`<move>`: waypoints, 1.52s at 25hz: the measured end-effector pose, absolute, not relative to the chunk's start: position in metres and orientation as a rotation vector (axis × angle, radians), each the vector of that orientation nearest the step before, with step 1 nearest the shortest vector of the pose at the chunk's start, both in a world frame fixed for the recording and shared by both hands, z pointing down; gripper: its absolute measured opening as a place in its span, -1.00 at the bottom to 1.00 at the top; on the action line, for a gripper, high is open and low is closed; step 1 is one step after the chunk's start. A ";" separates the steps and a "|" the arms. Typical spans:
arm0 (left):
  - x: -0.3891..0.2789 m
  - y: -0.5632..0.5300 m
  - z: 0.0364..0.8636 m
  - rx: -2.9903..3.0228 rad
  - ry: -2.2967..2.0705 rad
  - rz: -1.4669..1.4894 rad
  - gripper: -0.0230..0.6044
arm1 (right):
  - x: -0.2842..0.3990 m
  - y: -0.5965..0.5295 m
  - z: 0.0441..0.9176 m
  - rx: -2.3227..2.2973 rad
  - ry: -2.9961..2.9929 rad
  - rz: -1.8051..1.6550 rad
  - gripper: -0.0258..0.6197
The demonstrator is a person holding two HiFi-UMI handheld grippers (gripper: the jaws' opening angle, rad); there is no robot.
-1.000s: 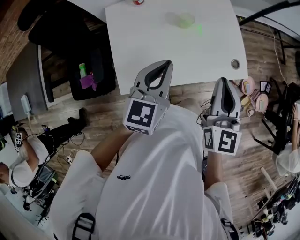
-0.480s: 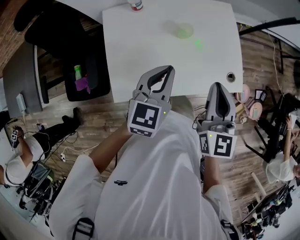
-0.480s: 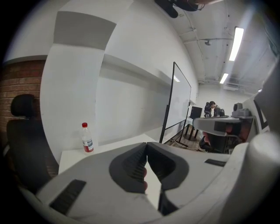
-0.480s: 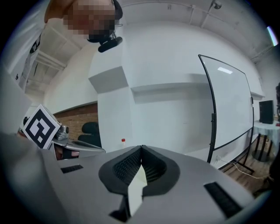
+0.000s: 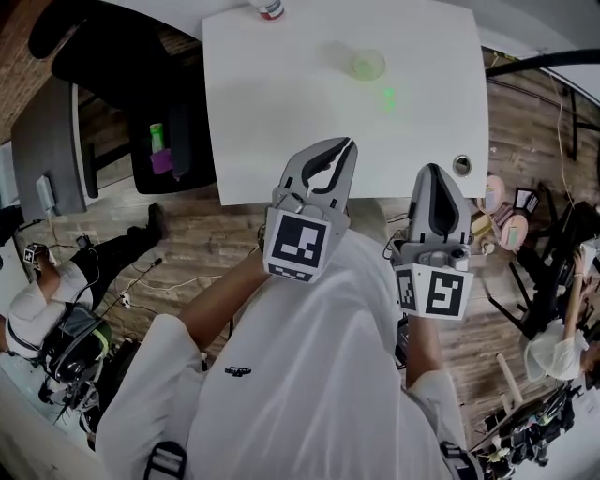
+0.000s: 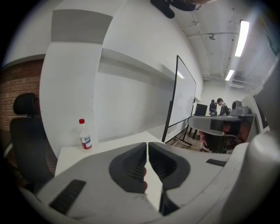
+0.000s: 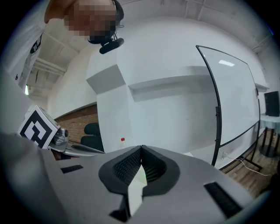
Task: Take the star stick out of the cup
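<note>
A pale green translucent cup (image 5: 367, 64) stands far back on the white table (image 5: 281, 103). A small green patch (image 5: 388, 97) lies on the table just in front of the cup; it is too blurred to tell whether it is the star stick. My left gripper (image 5: 343, 146) reaches over the table's near edge, well short of the cup. Its jaws have just been opening and now stand a narrow slit apart with nothing between them (image 6: 148, 144). My right gripper (image 5: 433, 172) hovers at the near edge further right, its tips meeting on nothing (image 7: 141, 148).
A red-capped water bottle (image 5: 270, 7) stands at the table's far edge (image 6: 85, 135). A cable hole (image 5: 461, 165) sits near the table's right corner. A black chair (image 5: 70, 42) and a dark bin (image 5: 173, 141) stand to the left, and a whiteboard (image 6: 180, 98) beyond the table.
Both grippers have moved forward from above the floor to the table's near edge. The left jaws have parted from shut to a thin slit. The right jaws stay shut.
</note>
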State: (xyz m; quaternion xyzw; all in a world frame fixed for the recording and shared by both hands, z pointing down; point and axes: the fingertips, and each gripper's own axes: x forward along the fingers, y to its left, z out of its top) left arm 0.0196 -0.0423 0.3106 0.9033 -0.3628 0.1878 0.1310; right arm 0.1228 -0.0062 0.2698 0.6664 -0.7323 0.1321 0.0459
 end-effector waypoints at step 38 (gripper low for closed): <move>0.090 -0.098 0.405 2.471 -1.198 0.631 -0.33 | 0.164 -0.048 0.340 1.808 -2.323 0.561 -0.91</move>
